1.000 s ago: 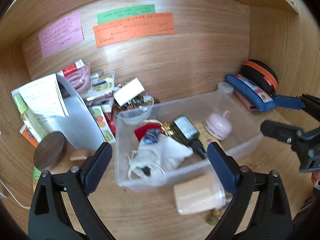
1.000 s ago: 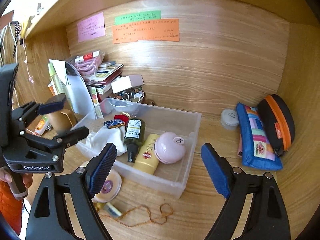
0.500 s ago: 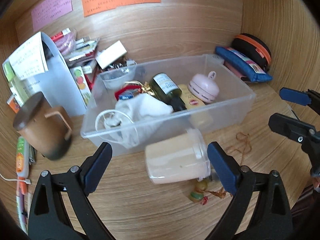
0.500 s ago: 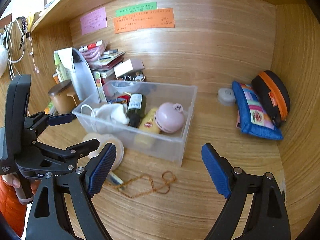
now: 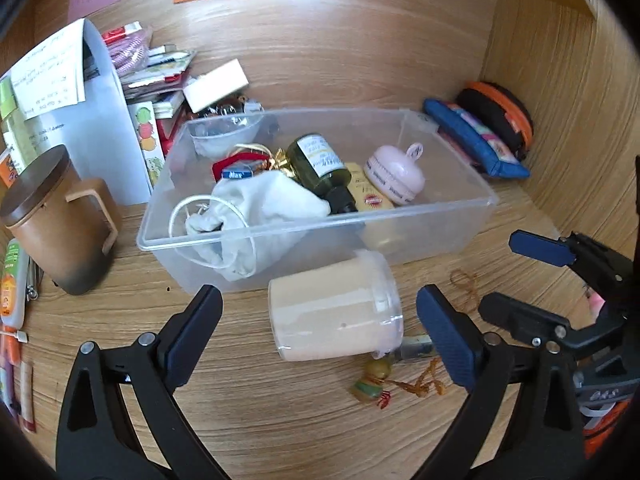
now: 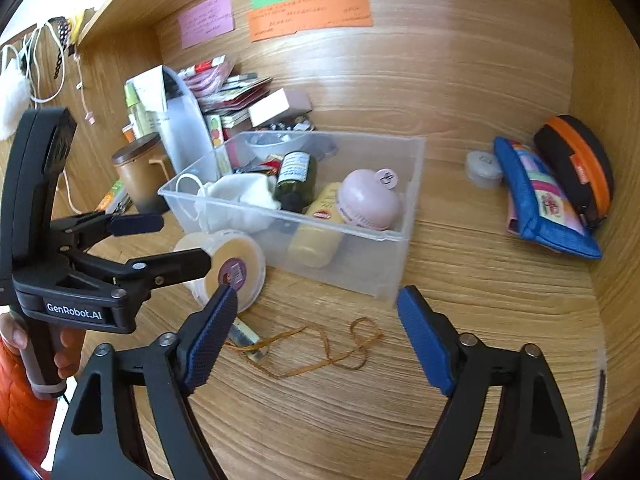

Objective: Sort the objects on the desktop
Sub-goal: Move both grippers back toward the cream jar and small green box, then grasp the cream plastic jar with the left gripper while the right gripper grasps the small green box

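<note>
A clear rectangular plastic bin (image 5: 448,216) sits on the wooden desk (image 5: 260,412) against the back panel. Inside it, from 9 to 3 o'clock, lie a white drawstring cloth pouch (image 5: 264,204), a dark green glass bottle with a pale label (image 5: 320,164), a yellow tube (image 5: 370,196) and a pink round case with a small tab (image 5: 394,170).

Just outside the bin's near wall, at 6 o'clock from it, a beige round tub with a clear lid (image 5: 334,306) lies on its side on the desk. The left claw (image 5: 320,328) is released, its blue pads wide apart on either side of the tub and touching neither end of it. At 5 o'clock from the tub lie a small green-and-orange charm (image 5: 370,380) and an orange-brown looped cord (image 6: 320,348).

The right claw (image 6: 316,334) hangs over that cord, released with nothing between its pads; its jaws have just been closing a little.

At 9 o'clock from the bin stands a brown mug with a dark wooden lid (image 5: 60,232). At 3 o'clock, well apart from the bin, a blue patchwork pencil pouch (image 6: 540,200) leans against a black case with an orange zip band (image 6: 576,168), and a small grey round tin (image 6: 482,168) sits just beside the pouch.
</note>
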Demonstrator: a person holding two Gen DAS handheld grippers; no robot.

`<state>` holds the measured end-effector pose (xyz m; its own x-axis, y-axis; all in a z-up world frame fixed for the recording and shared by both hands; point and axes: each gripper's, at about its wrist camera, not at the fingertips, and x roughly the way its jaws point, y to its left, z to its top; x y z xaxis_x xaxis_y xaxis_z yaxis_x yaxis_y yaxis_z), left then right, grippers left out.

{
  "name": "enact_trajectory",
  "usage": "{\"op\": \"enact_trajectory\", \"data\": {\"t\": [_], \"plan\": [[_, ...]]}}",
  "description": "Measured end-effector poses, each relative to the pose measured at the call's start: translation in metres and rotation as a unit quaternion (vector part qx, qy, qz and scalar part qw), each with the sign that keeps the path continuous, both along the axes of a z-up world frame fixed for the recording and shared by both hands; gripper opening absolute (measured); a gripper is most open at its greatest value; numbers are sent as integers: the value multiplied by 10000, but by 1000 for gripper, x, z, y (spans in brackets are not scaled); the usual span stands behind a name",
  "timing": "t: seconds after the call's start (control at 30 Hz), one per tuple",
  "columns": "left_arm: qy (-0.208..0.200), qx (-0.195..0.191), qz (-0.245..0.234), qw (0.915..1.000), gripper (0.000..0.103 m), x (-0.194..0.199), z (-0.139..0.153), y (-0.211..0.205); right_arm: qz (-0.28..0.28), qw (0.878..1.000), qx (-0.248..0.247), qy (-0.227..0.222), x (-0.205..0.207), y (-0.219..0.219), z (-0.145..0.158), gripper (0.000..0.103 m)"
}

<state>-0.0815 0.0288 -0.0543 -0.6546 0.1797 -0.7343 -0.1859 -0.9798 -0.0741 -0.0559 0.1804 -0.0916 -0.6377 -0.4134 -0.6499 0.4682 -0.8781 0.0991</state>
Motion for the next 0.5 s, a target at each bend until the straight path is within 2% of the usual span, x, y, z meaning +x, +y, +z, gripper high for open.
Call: {"op": "enact_trajectory", "data": {"t": [0.17, 0.3, 0.37, 0.5], "plan": [[-257, -85, 25, 9996, 99, -8, -20, 3, 152, 9997, 201, -11, 2, -11, -9, 75], [-309, 34, 84, 9995, 98, -10, -30, 0, 258, 9992, 280, -100, 2, -14, -17, 75], [-300, 157, 70, 9994, 94, -9, -30, -2, 301, 9989, 322, -142, 1, -15, -20, 75], [-295, 287, -9, 9992, 67, -5, -28, -5, 434, 9982, 365, -184, 1, -20, -23, 75]]}}
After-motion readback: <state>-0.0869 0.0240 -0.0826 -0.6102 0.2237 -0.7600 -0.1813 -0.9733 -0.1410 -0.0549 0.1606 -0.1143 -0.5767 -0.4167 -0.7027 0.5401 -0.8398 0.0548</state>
